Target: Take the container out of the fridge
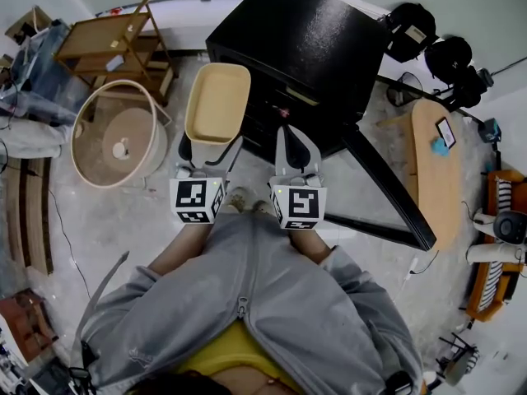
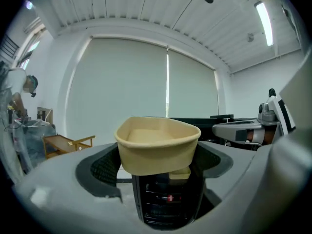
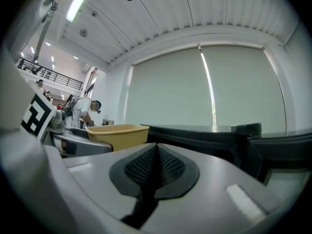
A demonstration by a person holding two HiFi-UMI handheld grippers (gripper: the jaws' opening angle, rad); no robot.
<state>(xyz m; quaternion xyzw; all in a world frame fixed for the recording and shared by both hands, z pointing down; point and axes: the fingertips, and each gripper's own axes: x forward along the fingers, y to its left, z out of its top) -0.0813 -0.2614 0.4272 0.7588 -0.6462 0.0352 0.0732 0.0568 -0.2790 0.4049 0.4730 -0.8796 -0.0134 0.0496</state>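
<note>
In the head view a beige, rounded, empty container (image 1: 217,101) hangs in front of the black fridge (image 1: 305,39), outside it. My left gripper (image 1: 211,148) is shut on its near end, with the jaws wide around its walls. The left gripper view shows the container (image 2: 157,147) wedged between my left gripper's (image 2: 158,165) pads, with the fridge's open shelves (image 2: 165,199) below. My right gripper (image 1: 290,134) is beside it, shut and empty, pointing at the fridge front. In the right gripper view my right gripper's (image 3: 156,165) pads meet, and the container (image 3: 117,133) is at the left.
The fridge door (image 1: 387,188) swings open toward the right. A round wooden tub (image 1: 115,142) and a wooden rack (image 1: 115,39) stand at the left. A wooden table (image 1: 432,171) and black bags (image 1: 428,44) are at the right. A person (image 3: 87,108) stands far off.
</note>
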